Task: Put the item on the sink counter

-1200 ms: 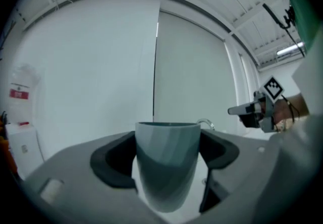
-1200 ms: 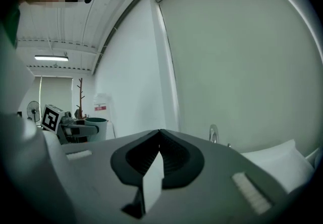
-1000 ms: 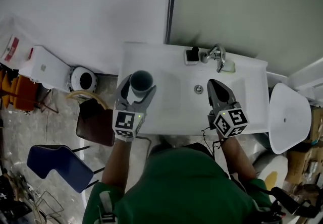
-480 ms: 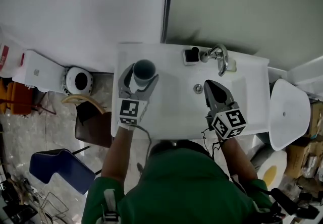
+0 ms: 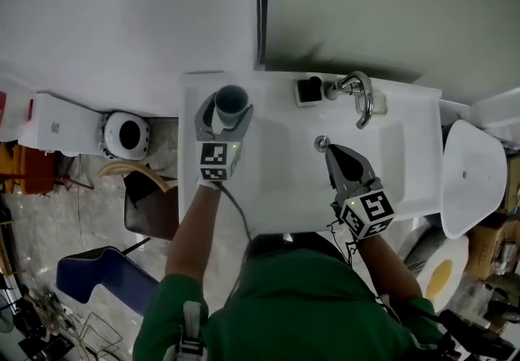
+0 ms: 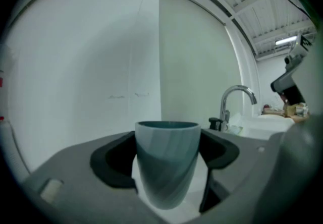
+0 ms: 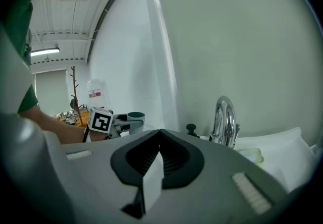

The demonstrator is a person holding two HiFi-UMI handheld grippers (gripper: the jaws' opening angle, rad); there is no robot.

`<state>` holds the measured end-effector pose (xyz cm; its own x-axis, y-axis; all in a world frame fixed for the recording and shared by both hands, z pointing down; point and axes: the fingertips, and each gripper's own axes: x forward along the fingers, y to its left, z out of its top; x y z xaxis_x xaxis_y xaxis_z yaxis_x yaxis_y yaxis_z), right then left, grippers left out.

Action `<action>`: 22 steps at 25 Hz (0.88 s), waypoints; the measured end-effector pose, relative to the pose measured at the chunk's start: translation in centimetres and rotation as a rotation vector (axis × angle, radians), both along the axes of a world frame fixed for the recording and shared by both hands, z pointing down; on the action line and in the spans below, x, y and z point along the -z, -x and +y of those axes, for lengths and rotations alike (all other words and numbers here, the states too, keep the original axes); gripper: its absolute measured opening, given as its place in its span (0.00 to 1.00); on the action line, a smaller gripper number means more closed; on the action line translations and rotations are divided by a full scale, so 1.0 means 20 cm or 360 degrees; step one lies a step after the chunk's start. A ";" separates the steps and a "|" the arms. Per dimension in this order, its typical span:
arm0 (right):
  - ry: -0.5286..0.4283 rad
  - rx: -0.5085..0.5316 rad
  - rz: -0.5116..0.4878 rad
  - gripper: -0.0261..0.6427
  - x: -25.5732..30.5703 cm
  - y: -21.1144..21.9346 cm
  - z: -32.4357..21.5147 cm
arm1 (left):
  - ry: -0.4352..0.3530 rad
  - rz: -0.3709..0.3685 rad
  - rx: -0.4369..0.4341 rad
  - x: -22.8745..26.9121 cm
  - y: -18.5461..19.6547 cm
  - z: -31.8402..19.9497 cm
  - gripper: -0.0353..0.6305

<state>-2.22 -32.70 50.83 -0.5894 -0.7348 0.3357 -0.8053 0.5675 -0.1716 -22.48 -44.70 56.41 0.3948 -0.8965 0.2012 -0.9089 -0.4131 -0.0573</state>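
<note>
Left claw [image 5: 223, 113] is clamped on the blue-grey ribbed plastic cup [image 6: 167, 160]: one jaw on each side of the wall, cup upright, mouth up, long axis vertical. Head view puts cup and claw over the rear-left corner of the white sink tabletop [image 5: 192, 158], left of the basin [image 5: 280, 160] and well clear of the chrome faucet [image 5: 360, 97].

Can't tell if the cup base is touching the surface or just above it; no view shows the contact line.

Right claw [image 5: 331, 154] has its jaws closed together with nothing between them. It hangs over the basin next to the drain [image 5: 322, 141]. It's the far hand and not involved.

My read: this is the placement step, nearly done. The key relation is that the target surface lies straight below the cup, so the move is a short vertical drop, then the jaws spread sideways and the claw backs off toward the person. The risk is a jaw dragging the cup wall on release and tipping it off the left edge, which is close.
</note>
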 end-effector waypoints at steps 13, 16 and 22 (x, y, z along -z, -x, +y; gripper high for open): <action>0.0074 -0.0077 0.0098 0.03 -0.11 -0.10 0.03 | 0.0119 -0.0129 -0.0001 -0.41 -0.04 -0.30 0.63; 0.0090 -0.0087 0.0107 0.04 -0.12 -0.11 0.05 | 0.0104 -0.0115 0.0014 -0.43 -0.03 -0.33 0.63; 0.0113 -0.0090 0.0107 0.03 -0.16 -0.12 0.08 | 0.0182 -0.0194 -0.0036 -0.50 -0.01 -0.29 0.63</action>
<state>0.12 -31.04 54.05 -0.5224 -0.7390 0.4254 -0.8465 0.5094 -0.1545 -22.19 -50.52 66.34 0.3812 -0.8561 0.3490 -0.8884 -0.4437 -0.1179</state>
